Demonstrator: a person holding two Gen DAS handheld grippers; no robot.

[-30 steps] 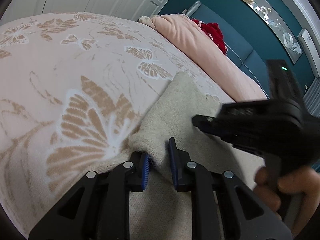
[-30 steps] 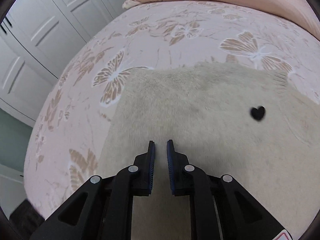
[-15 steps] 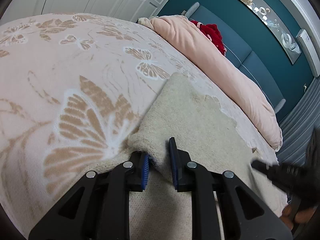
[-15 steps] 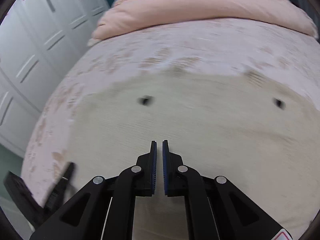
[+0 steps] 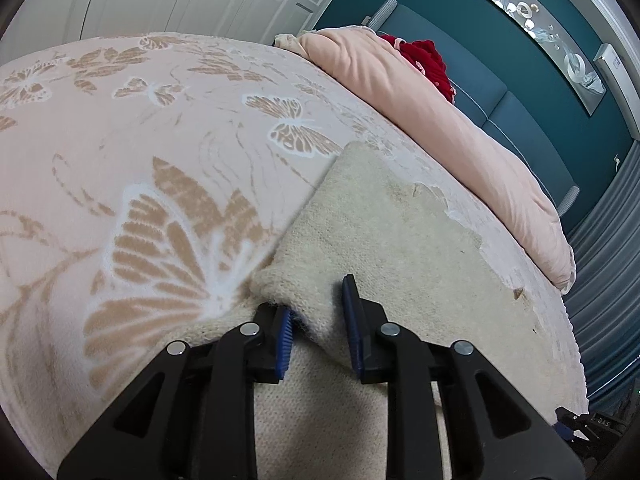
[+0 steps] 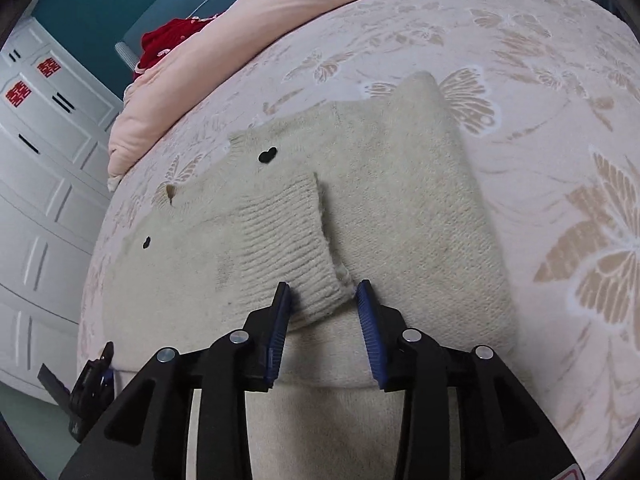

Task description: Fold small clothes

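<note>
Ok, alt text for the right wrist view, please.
The right gripper, jaws open, straddles the ribbed cuff of a cream knit sweater whose sleeve is folded across its body, on a pink butterfly-print bedspread. Black heart buttons dot the sweater.

My left gripper (image 5: 316, 320) sat low over the cream sweater (image 5: 384, 216), its blue-padded fingers (image 5: 282, 340) parted, with a raised fold of the knit lying between them; whether the pads actually pinched it I could not tell. My right gripper (image 6: 323, 320) hung at the sweater's near side with its jaws spread wide, the ribbed cuff (image 6: 288, 248) of a folded-in sleeve resting in the gap, close to the left pad and clear of the right one. From the right wrist view, the left gripper showed only as a dark shape beyond the sweater's left edge.
</note>
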